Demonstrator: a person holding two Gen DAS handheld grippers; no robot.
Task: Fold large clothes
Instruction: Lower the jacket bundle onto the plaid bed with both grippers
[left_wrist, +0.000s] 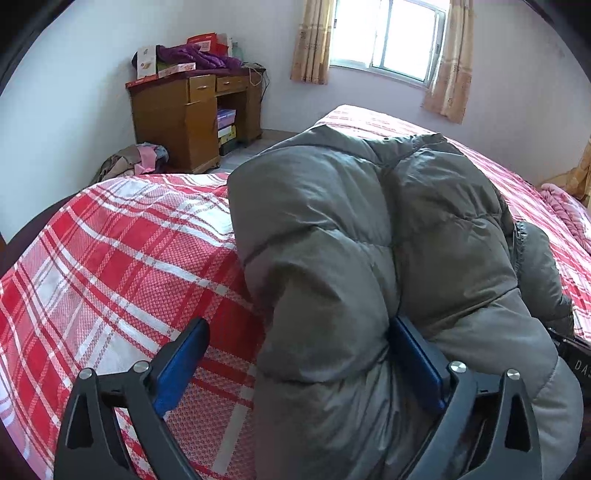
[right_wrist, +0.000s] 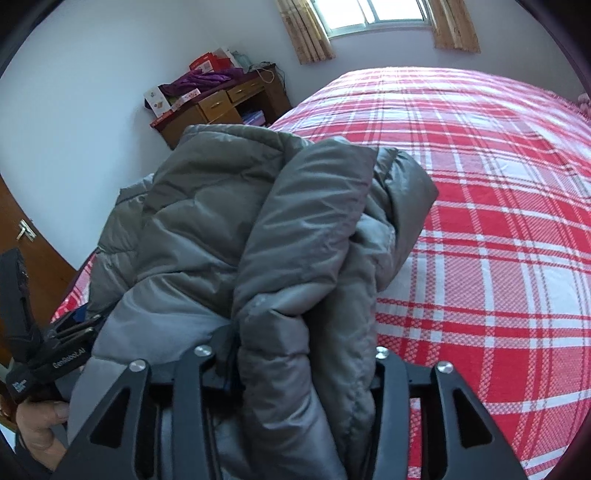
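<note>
Setting: bedroom in a private home. Evidence noted:
- Large bed (right_wrist: 480, 184) takes up most of the room, covered with a red-and-white plaid sheet.
- Window (left_wrist: 388, 33) in the far wall, daylight coming through, patterned beige curtains (left_wrist: 310, 40) drawn back on both sides.
- Wooden desk (left_wrist: 184, 114) with drawers stands in the corner; its surface is piled with boxes and a purple garment (left_wrist: 199, 55).
- Clothes heap (left_wrist: 136, 162) on the floor beside the desk.
- Pink blanket (left_wrist: 565, 210) bunched at the bed's far side.
- Brown door with a lever handle (right_wrist: 26, 230) at left in the right wrist view.
- Plain pale walls.
</note>
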